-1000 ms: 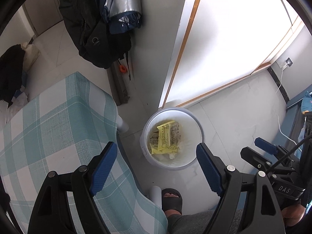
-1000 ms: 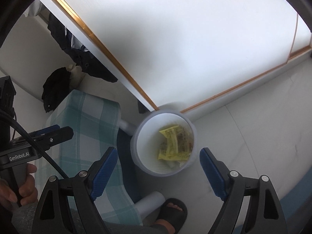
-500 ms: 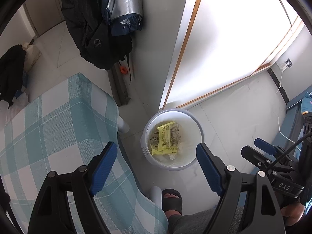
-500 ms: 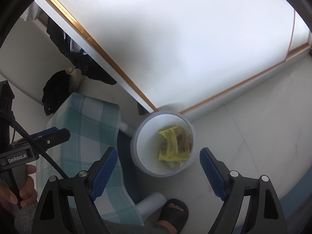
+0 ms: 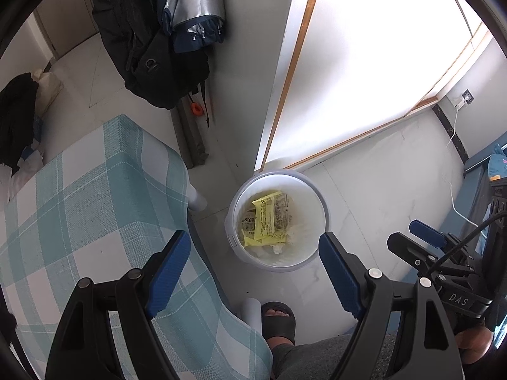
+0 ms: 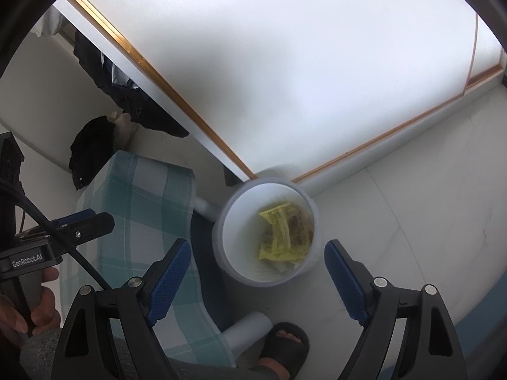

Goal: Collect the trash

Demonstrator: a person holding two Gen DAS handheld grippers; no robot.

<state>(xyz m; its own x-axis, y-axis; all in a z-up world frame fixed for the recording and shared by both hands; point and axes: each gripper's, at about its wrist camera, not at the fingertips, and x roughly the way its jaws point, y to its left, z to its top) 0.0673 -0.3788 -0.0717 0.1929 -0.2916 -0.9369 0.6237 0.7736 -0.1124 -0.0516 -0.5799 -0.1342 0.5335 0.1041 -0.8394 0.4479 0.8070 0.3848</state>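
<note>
Pale tiled floor (image 5: 380,190) carries a white trash bin (image 5: 312,196), centre frame, with yellow wrappers (image 5: 266,218) and crumpled white paper inside. At 9 o'clock of the bin, just beside it, a table under a teal-checked cloth (image 5: 95,205), white legs (image 5: 198,202) on the floor. A black sandal (image 5: 279,316) sits at 6 o'clock. Black clothing pile (image 5: 16,120) lies at far 10 o'clock.

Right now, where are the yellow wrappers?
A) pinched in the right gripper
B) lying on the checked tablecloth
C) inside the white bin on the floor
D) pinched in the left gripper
C: the yellow wrappers lie inside the white bin, while the left gripper and right gripper are both open and empty.
</note>
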